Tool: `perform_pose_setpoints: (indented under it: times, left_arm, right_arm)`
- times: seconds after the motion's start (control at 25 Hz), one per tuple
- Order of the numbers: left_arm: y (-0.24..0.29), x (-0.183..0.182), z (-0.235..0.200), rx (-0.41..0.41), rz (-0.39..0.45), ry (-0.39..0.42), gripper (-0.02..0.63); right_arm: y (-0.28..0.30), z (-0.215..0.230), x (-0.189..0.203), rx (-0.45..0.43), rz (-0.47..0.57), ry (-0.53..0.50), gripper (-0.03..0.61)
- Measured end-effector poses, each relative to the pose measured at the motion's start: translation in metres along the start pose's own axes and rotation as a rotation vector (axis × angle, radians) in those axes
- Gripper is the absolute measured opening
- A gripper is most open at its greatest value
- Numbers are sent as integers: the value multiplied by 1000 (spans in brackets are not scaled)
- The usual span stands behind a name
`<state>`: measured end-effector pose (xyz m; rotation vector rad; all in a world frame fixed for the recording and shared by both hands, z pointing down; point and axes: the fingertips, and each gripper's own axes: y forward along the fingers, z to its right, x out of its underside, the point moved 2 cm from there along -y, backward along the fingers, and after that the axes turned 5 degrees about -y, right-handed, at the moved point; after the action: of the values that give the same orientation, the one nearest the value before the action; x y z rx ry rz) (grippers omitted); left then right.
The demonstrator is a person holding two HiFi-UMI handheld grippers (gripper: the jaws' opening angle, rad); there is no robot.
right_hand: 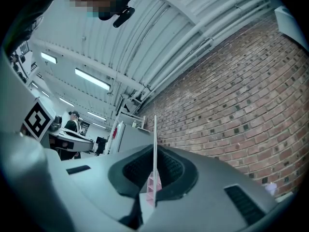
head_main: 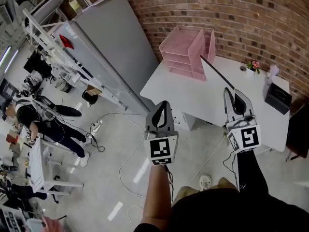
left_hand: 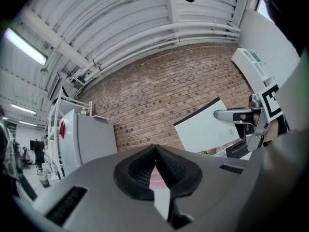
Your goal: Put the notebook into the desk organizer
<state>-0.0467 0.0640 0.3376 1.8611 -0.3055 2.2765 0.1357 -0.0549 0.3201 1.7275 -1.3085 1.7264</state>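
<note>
Though the left tongs (left_hand: 155,170) are pressed together on nothing, the right tongs (right_hand: 154,170) clamp one end of the notebook (head_main: 217,71), held on edge above the white tabletop (head_main: 193,95). Its long axis runs from the tongs toward the pink desk organizer (head_main: 186,52), its far corner just before that organizer's stacked trays. A flower pot (head_main: 252,67) and a black box (head_main: 277,96) sit right of the organizer.
</note>
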Motion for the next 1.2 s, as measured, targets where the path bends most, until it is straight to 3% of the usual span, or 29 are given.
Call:
perform_pose_setpoints:
  times: [0.64,1.2]
  left_arm:
    - [33,-6,3,23,29,-22,15]
    - [120,2,-25,102,51,-28,15]
  right_arm:
    - [16,24,9,33,15,25,28]
    - [90,40,42,89,-12,-3,28]
